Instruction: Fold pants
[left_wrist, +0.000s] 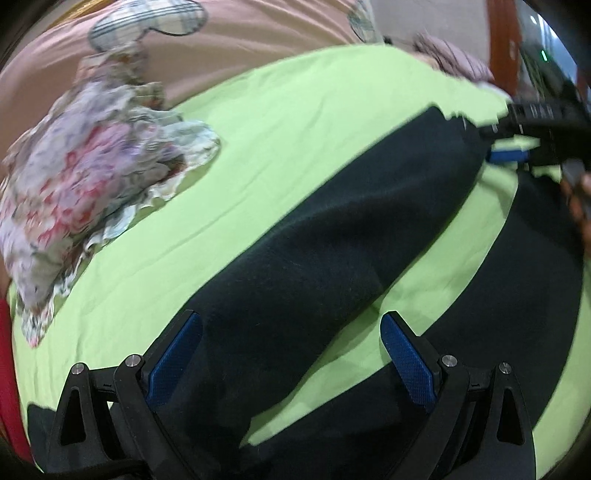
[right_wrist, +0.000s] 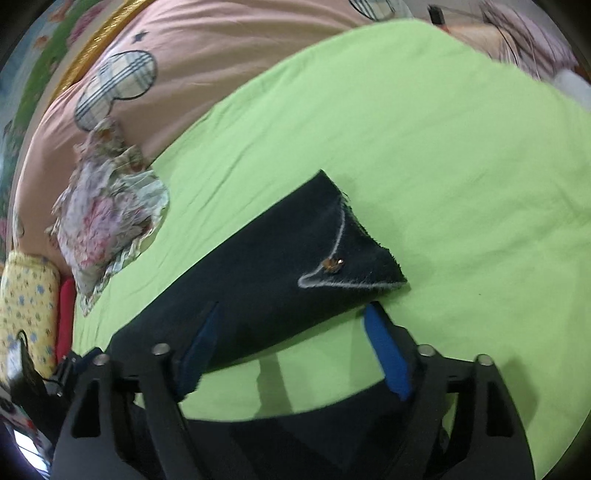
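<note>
The left gripper (left_wrist: 291, 332), black-framed with blue textured pads, stands with its jaws wide apart above a pair of dark navy cloth pants (left_wrist: 332, 236), nothing pressed between the pads; one leg runs away from it in a long diagonal band across a bright lime-green bed sheet (left_wrist: 258, 140), and the second leg lies off to the right with a strip of green between the two. At the far end of that leg the right gripper (left_wrist: 517, 147) shows at the picture's edge, a person's hand (left_wrist: 580, 199) behind it. In its own view the right gripper (right_wrist: 291, 314) also has its jaws spread wide and holds nothing: the left pad overlaps the dark cloth, the right pad sits just beside the frayed hem, over the sheet. That leg end carries a pale stitched outline and a small orange-brown ornament (right_wrist: 332, 263). Further out, a crumpled floral cloth in pink, grey and white (left_wrist: 92, 184) lies at the sheet's left edge, partly on a dusty-pink bedspread with plaid heart patches (right_wrist: 229, 48). A yellow flowered pillow (right_wrist: 26, 302) and something red (right_wrist: 65, 314) sit at the far left.
</note>
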